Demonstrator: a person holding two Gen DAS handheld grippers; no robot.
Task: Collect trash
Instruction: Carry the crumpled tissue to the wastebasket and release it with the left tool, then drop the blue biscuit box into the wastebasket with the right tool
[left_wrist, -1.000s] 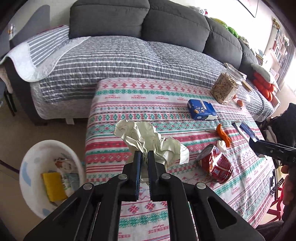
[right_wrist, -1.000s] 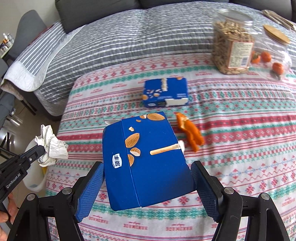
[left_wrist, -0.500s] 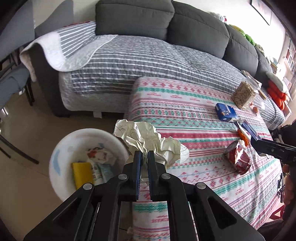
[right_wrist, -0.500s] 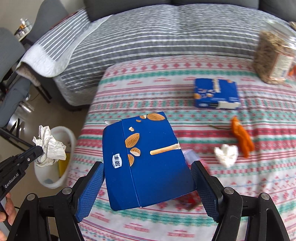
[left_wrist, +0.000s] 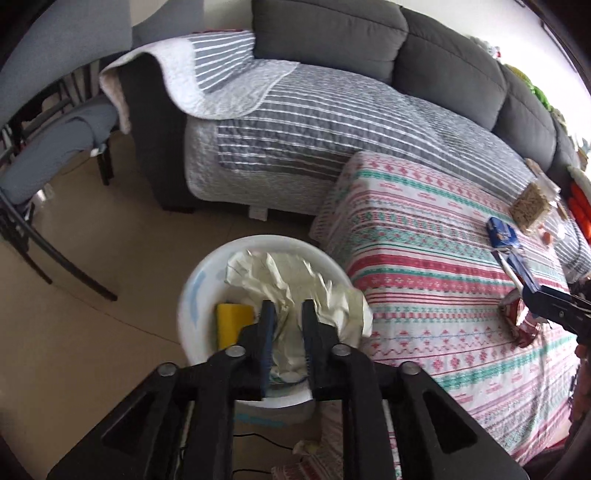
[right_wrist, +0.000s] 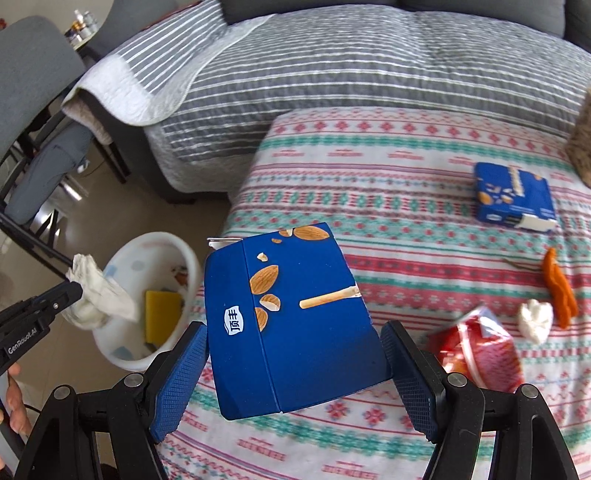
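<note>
Left wrist: crumpled paper (left_wrist: 291, 291) (creased) over round bin (left_wrist: 192, 295).

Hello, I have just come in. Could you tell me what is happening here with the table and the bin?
A person is clearing trash from a cloth-covered table with two handheld grippers. The left gripper has parted its jaws over the white bin, with the crumpled paper between them. The right gripper holds a blue snack box above the table edge. A red wrapper, tissue ball, orange peel and another blue box remain.
</note>
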